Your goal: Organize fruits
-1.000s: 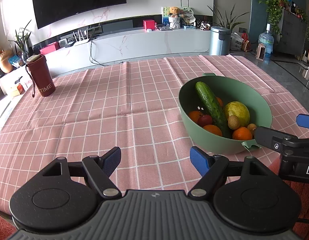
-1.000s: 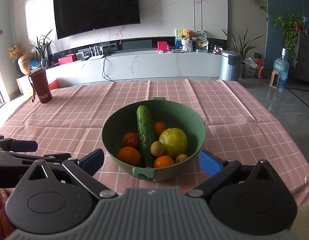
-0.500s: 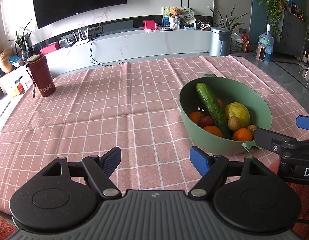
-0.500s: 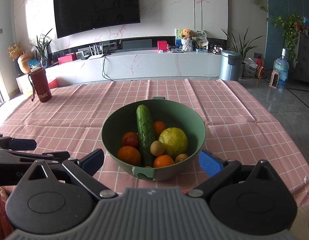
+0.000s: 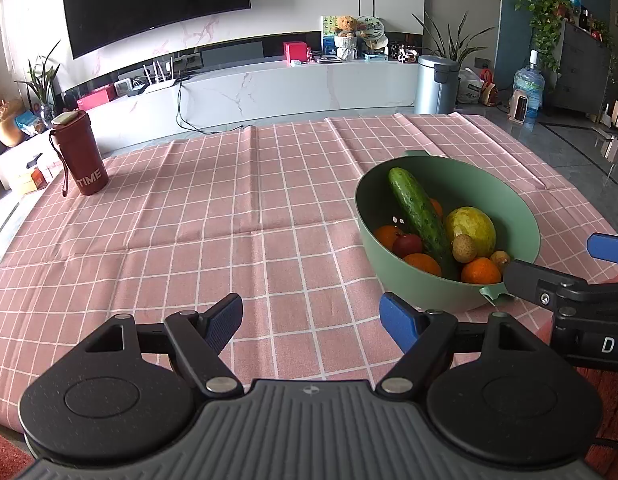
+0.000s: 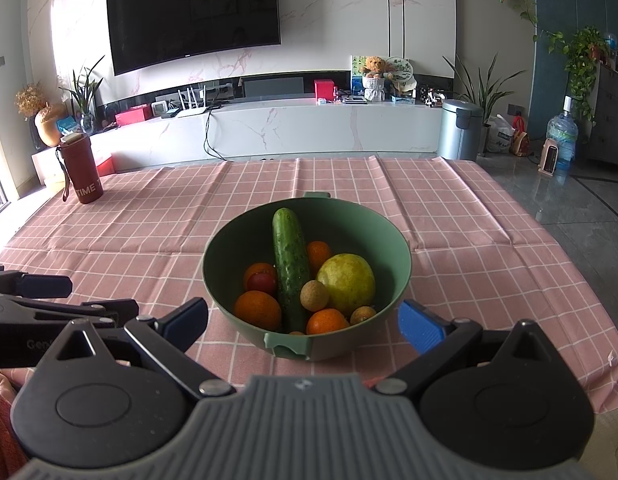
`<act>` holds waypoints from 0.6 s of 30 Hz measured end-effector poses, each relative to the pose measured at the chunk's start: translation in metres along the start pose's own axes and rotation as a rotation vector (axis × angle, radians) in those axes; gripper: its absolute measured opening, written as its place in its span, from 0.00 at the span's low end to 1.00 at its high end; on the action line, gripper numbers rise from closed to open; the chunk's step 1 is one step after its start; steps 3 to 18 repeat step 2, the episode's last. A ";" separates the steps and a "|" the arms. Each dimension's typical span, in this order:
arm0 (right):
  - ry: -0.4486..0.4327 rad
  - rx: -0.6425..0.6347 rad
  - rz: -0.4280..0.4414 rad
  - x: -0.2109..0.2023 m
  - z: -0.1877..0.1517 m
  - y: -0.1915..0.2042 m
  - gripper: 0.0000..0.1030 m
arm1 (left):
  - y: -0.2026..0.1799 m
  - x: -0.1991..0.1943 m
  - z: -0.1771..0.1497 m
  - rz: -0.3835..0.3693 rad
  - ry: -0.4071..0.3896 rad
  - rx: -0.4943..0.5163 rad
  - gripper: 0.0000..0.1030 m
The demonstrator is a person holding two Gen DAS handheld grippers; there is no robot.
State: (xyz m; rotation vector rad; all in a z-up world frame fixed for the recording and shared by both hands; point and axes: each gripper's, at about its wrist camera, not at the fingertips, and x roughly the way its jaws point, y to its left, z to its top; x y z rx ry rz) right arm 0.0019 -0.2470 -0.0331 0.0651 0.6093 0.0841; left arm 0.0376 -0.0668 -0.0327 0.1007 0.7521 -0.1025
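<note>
On the pink-checked bench (image 6: 449,216), both grippers (image 5: 311,316) (image 6: 303,322) hovered, jaws apart, the bowl (image 6: 403,280) at twelve o'clock from the right one, probably ready to pick fruit.

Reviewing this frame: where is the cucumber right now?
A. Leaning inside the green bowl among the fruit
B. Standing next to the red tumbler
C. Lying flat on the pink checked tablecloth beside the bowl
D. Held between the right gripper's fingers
A: the cucumber leans inside the green bowl among the oranges, and both the right gripper and left gripper are open and empty.
</note>
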 end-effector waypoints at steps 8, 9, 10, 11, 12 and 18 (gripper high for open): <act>0.001 0.000 0.000 0.000 0.000 0.000 0.95 | 0.000 0.000 0.000 0.000 0.003 -0.003 0.89; 0.001 0.000 0.000 0.000 0.000 0.000 0.95 | 0.000 0.000 0.000 0.000 0.003 -0.003 0.89; 0.001 0.000 0.000 0.000 0.000 0.000 0.95 | 0.000 0.000 0.000 0.000 0.003 -0.003 0.89; 0.001 0.000 0.000 0.000 0.000 0.000 0.95 | 0.000 0.000 0.000 0.000 0.003 -0.003 0.89; 0.001 0.000 0.000 0.000 0.000 0.000 0.95 | 0.000 0.000 0.000 0.000 0.003 -0.003 0.89; 0.001 0.000 0.000 0.000 0.000 0.000 0.95 | 0.000 0.000 0.000 0.000 0.003 -0.003 0.89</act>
